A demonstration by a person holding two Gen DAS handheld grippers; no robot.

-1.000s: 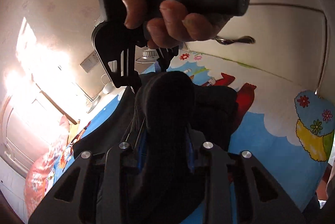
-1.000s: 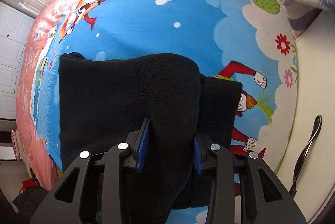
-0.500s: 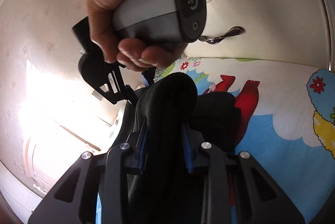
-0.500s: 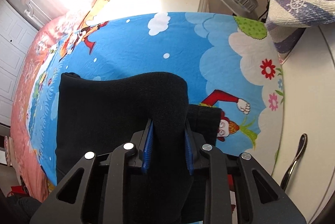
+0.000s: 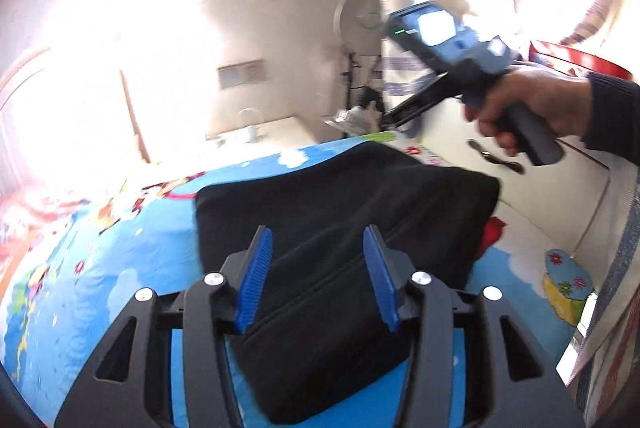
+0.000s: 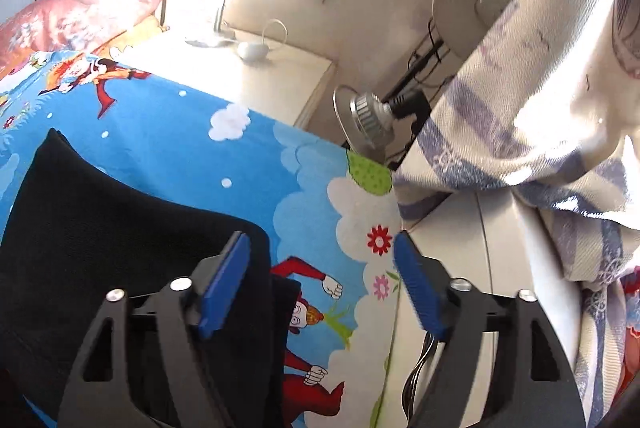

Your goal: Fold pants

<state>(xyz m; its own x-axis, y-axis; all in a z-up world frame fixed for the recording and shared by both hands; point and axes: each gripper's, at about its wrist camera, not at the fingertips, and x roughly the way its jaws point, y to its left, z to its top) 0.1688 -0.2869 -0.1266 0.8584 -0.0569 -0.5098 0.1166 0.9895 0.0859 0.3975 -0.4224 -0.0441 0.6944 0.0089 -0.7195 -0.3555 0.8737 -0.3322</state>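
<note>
left gripper released, jaws just opened | right gripper released wide | pants dropped folded at 12 o'clock | fold seems done

Home bedroom: cartoon-print bedsheet, pillow, bedside cabinet.

pants folded flat on the bed sheet; left gripper above their near part, nothing between its fingers; right gripper over the pants' right edge, one finger above pants, other above sheet; nightstand behind the bed; fan and lamp right of it; towel hanging at right, beside the bed
</note>
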